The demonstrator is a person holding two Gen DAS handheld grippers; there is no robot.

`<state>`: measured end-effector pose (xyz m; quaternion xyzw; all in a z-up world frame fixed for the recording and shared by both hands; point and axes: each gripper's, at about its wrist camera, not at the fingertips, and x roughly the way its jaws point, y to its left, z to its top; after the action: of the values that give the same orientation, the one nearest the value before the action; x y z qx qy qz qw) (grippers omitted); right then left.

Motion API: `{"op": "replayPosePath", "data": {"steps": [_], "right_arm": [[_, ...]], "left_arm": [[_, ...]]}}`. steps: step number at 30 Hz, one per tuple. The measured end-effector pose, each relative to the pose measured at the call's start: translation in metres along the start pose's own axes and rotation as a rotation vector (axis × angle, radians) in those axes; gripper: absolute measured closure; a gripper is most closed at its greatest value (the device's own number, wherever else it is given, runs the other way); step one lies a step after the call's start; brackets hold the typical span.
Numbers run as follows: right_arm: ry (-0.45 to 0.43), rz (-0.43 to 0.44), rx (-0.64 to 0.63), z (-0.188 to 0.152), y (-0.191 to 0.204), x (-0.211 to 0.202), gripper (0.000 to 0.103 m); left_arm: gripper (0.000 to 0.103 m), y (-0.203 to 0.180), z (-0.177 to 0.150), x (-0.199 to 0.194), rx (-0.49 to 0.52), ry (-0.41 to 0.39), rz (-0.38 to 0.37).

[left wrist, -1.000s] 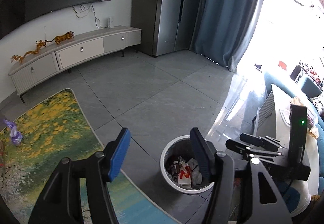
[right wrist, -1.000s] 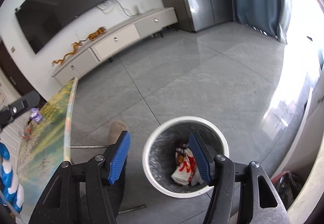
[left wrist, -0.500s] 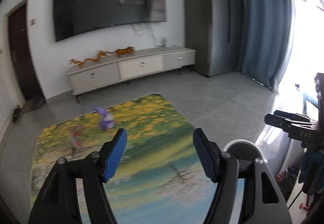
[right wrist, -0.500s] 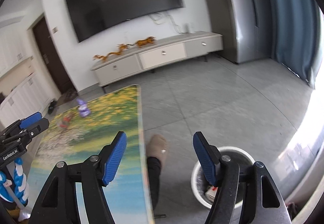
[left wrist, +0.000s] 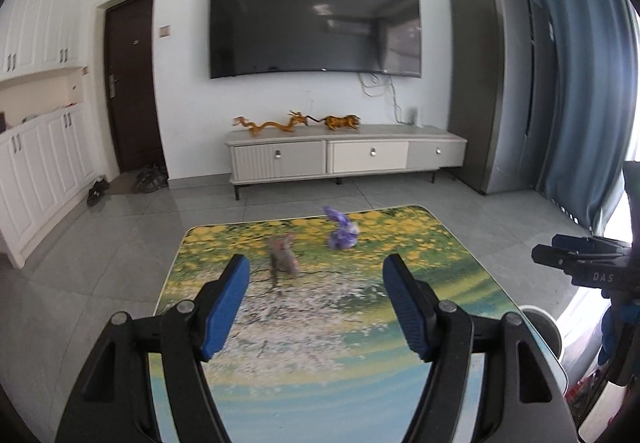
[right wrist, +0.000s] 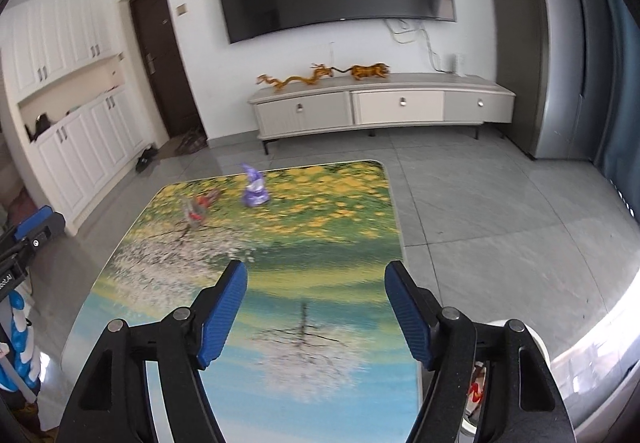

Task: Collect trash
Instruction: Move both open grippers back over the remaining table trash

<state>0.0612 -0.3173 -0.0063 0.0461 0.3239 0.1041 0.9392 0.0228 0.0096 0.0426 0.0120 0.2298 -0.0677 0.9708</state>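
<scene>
The left gripper [left wrist: 316,303] hangs over the near part of the table [left wrist: 320,395], jaws apart with nothing between them. The right gripper [right wrist: 316,309] sits over the table's near right part; its jaws are opening and hold nothing. In the left view the right gripper shows at the right edge, and in the right view the left gripper shows at the left edge with a blue-and-white glove [right wrist: 18,347] below it. The table top carries a printed landscape: blue water nearest, white blossom in the middle, yellow flowers toward the far edge. The bin [right wrist: 534,343] stands on the floor just beside the table's near right corner, mostly hidden behind the right gripper's finger; red-and-white trash [right wrist: 476,383] shows inside it. Toward the far left of the table lies a blurred reddish-grey wrapper [left wrist: 283,257], and near the middle of the far edge stands a crumpled purple wrapper [left wrist: 341,231], the two apart from each other. Beyond the table, across grey tile, a low cabinet [left wrist: 344,155] stands against the wall with two golden figurines [left wrist: 296,121] on top, and a TV [left wrist: 316,19] hangs above it.
</scene>
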Motion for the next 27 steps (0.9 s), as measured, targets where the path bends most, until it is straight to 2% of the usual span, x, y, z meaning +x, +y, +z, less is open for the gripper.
{"op": "replayPosePath", "data": {"steps": [11,20,27], "right_arm": [[0.026,-0.028,-0.100,0.010,0.065,0.009,0.027],[0.061,-0.024,-0.160,0.016,0.113,0.032,0.024],[0.096,-0.028,-0.183,0.017,0.135,0.053,0.024]], "left_arm": [[0.033,0.074,-0.020,-0.012,-0.156,-0.019,0.032],[0.033,0.120,-0.040,-0.007,-0.212,0.011,0.050],[0.033,0.141,-0.046,0.007,-0.239,0.038,0.052]]}}
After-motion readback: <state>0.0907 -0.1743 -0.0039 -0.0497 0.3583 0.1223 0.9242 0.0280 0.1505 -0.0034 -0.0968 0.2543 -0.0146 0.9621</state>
